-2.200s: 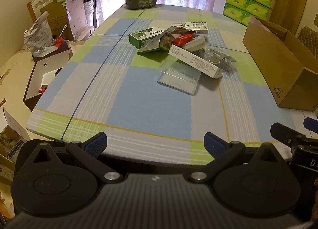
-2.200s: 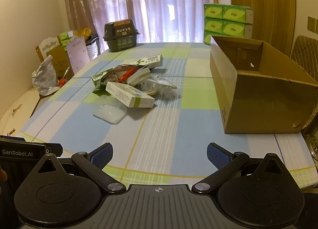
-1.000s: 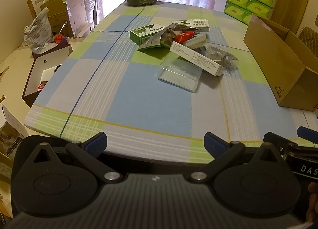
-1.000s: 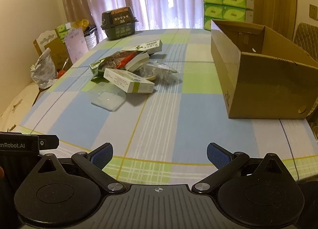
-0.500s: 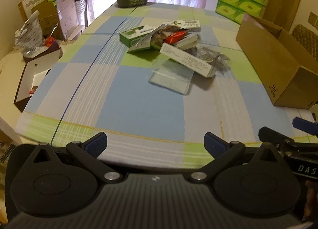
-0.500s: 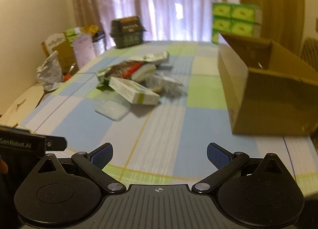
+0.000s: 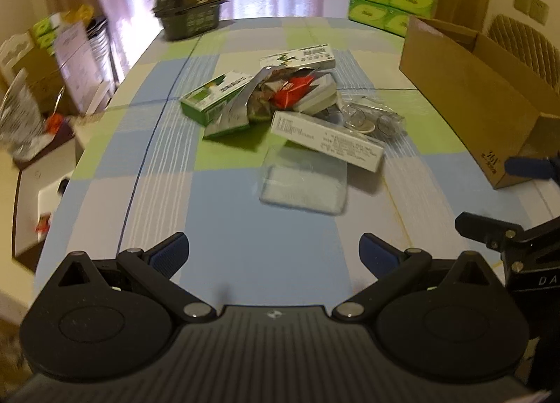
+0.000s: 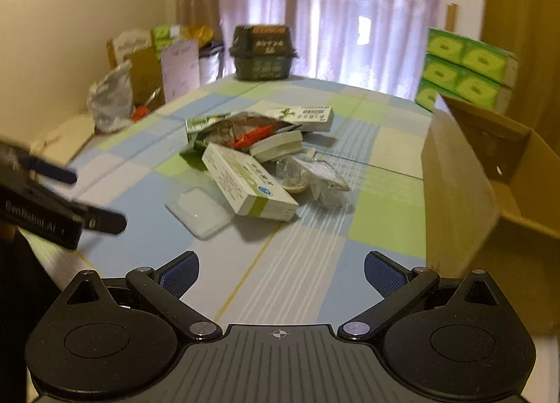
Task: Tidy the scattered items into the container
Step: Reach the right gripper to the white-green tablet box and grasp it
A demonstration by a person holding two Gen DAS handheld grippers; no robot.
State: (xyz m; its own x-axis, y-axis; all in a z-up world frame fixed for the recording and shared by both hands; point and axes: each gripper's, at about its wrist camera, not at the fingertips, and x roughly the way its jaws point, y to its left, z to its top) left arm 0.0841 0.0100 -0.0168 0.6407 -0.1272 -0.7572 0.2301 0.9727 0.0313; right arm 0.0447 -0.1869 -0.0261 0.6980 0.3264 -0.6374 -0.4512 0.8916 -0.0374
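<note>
Tongs both spread, empty: left tongs (image 7: pixel 273 251), right tongs (image 8: pixel 281 270). Clear tray (image 7: pixel 304 184) nearest, dead ahead of left; cardboard box (image 8: pixel 465 186) far right.

Dim, motion-blurred fisheye views, backlit through bright curtains (image 8: pixel 350 18).

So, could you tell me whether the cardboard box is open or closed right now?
Open: the cardboard box has its top flaps up, showing bare inner walls; its floor is hidden.
</note>
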